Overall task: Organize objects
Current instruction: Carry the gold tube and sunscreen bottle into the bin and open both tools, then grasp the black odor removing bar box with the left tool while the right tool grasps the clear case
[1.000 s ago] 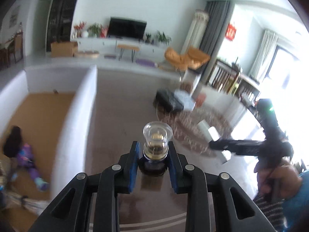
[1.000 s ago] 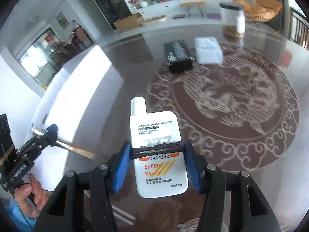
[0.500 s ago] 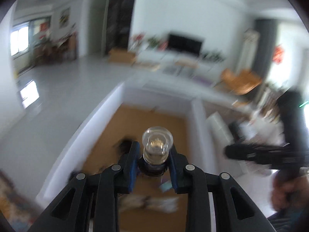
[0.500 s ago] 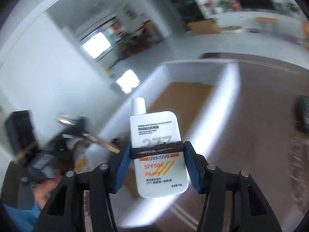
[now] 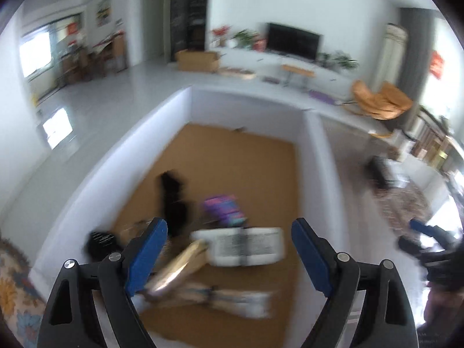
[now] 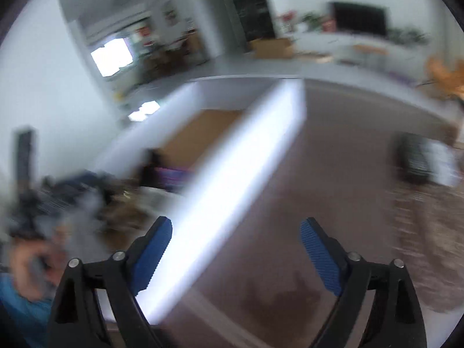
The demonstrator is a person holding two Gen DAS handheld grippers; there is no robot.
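1. I hold two tongs: my left gripper (image 5: 229, 256) has its blue pads spread wide with nothing between them, and my right gripper (image 6: 236, 256) is likewise spread and bare.
2. One white-walled box (image 5: 317, 171) with a brown floor fills the centre of the left view.
3. Inside it, blurred: one white sunscreen tube (image 5: 246, 246) lying flat at lower centre, one purple packet (image 5: 221, 207) above it, one black item (image 5: 172, 203) to the left, one golden piece (image 5: 177, 269) below.
4. In the right view, the box's bright wall (image 6: 232, 188) crosses diagonally, hiding most contents.
5. One television (image 5: 293, 40) sits at upper centre.
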